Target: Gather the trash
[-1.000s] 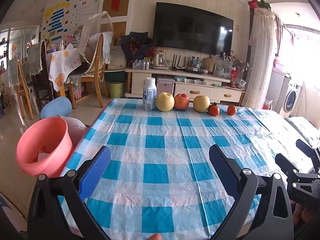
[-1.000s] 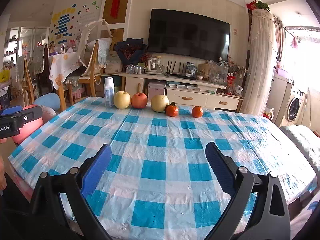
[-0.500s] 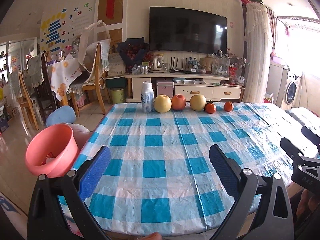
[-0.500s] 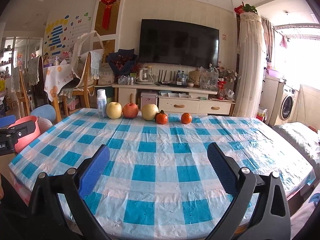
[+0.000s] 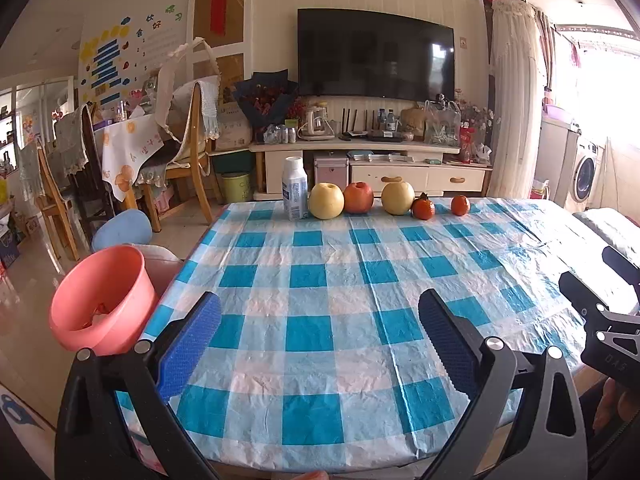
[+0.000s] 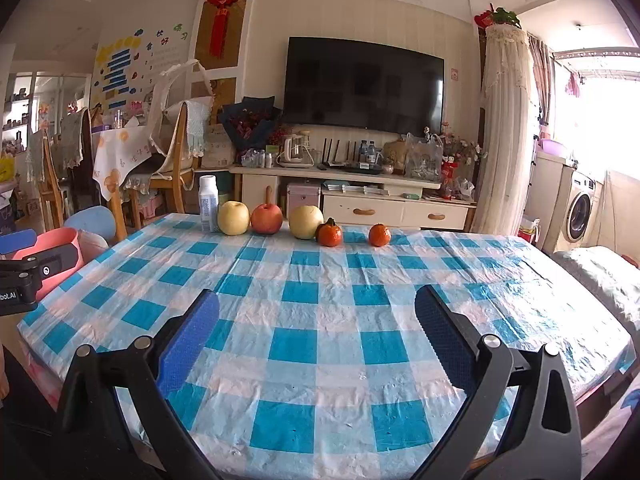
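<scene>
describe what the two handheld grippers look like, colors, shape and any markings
The left gripper and right gripper look identical: black angular frames with silver pivot bolts, and two fingers faced with textured blue pads. White lettering shows on both bodies, only partly readable. No cables or sleeves are visible.

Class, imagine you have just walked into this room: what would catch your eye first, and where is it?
First, the blue-and-white checked tablecloth filling the foreground. Along its far edge stands a neat row: a white bottle, then fruit. A pink bucket sits beside the table's left edge, and a big black television hangs on the back wall.
</scene>
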Available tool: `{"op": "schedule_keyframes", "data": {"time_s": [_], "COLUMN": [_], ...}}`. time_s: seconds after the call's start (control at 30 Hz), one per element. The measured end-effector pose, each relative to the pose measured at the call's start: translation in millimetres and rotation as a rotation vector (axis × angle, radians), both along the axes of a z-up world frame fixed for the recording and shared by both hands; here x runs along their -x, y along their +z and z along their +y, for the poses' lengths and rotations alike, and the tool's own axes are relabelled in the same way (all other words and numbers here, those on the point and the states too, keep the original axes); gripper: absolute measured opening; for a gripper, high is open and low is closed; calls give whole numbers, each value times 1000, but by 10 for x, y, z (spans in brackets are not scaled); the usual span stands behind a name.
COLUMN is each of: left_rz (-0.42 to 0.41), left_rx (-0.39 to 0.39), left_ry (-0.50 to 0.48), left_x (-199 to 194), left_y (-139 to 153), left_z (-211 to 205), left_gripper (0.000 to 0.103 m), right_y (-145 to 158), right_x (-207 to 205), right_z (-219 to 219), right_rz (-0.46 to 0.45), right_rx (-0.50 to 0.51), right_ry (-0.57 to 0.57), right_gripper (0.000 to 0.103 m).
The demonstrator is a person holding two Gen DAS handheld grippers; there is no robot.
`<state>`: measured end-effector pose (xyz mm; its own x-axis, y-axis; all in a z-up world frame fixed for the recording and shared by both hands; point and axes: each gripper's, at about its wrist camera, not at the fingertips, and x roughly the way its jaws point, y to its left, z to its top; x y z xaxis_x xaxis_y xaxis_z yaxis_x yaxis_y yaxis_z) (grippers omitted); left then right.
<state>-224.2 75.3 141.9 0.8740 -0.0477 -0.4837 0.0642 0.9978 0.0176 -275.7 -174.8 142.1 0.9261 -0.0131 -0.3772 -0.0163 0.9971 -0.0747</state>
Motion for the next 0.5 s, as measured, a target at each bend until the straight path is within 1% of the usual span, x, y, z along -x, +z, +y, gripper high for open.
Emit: {"op": "schedule_keyframes", "data": {"time_s": [0.5], "left_rz": [27], "left_rx": [-31], "left_ry": [-27], "left_x": [-196], "left_y": [-151], "left_z": [-112], "left_gripper": [98], "right_y": [-162], "right_x": [-178], "right_z": [28], "right_rz": [38], "right_rx": [0], "right_ry": [19], "right_gripper": [99]}}
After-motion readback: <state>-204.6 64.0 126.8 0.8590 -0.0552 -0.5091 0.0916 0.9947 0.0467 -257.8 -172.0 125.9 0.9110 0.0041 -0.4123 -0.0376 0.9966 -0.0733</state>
